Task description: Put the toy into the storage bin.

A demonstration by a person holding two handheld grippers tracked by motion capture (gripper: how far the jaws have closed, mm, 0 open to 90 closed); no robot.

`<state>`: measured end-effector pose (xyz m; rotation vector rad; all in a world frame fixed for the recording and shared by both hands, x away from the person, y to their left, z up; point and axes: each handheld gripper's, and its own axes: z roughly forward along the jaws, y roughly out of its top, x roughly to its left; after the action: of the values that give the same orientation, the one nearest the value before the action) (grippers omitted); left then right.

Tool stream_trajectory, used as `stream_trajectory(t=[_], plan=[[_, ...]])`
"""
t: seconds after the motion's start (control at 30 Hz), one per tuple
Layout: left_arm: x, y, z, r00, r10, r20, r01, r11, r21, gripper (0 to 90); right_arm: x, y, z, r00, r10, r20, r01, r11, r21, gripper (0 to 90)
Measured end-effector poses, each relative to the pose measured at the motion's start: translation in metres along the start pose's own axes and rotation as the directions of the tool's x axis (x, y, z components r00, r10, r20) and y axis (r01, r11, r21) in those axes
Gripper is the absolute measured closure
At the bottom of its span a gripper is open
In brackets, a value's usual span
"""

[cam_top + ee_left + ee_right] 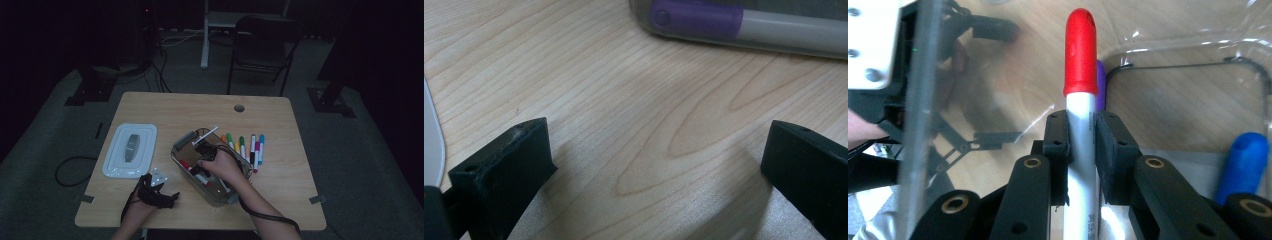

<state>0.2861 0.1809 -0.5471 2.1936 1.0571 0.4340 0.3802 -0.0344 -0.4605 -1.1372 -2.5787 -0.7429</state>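
The high view is looking dim, with the room sinking into black. Glare is streaking the clear box [1198, 45] beyond the right hand-held gripper [1082, 135]; its near jaws are blurring.

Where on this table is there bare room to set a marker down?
Bare table lies beyond the white lid and clear bin, and right of the marker row. Crowded: between bin and marker row, and around the left tongs.

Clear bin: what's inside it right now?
Inside the clear bin: the right gripper, fingers shut on a red-capped marker, plus a blue-capped marker and a purple one. The hand hides the rest.
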Motion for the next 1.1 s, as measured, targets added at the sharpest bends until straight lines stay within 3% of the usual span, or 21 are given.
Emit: stream_trajectory(t=[0.03,0.17,0.57,0.7,0.87,0.9,1.0,1.1], plan=[[0.0,0.0,0.0,1.0,0.0,-0.001,0.0,1.0,-0.001,0.7,0.001,0.001,0.008,0.9999,-0.001,0.01,0.001,0.999,0.034,76.3],[0.0,0.0,0.0,1.0,0.0,-0.002,0.0,1.0,-0.002,0.7,0.002,0.0,0.015,0.9997,-0.008,0.025,0.006,0.997,0.078,75.8],[0.0,0.0,0.0,1.0,0.0,-0.002,0.0,1.0,-0.002,0.7,0.001,-0.002,0.013,0.9994,-0.026,0.023,0.024,0.997,0.068,72.4],[0.0,0.0,0.0,1.0,0.001,-0.002,-0.001,1.0,0.0,0.7,0.0,-0.003,-0.002,0.9991,-0.036,0.02,0.036,0.999,0.012,71.8],[0.0,0.0,0.0,1.0,0.001,-0.001,-0.001,1.0,0.0,0.7,-0.005,-0.01,-0.043,0.9993,-0.031,0.019,0.033,0.996,-0.086,70.7],[0.0,0.0,0.0,1.0,0.001,-0.001,-0.001,1.0,0.0,0.6,-0.005,-0.01,-0.043,0.9993,-0.031,0.019,0.033,0.996,-0.086,70.7],[0.0,0.0,0.0,1.0,0.001,0.0,-0.001,1.0,0.002,0.6,-0.013,-0.018,-0.068,0.9995,-0.021,0.023,0.024,0.987,-0.156,69.9],[0.0,0.0,0.0,1.0,0.001,-0.001,-0.001,1.0,0.001,0.7,-0.017,-0.024,-0.08,0.9996,-0.011,0.026,0.015,0.983,-0.182,68.7]])
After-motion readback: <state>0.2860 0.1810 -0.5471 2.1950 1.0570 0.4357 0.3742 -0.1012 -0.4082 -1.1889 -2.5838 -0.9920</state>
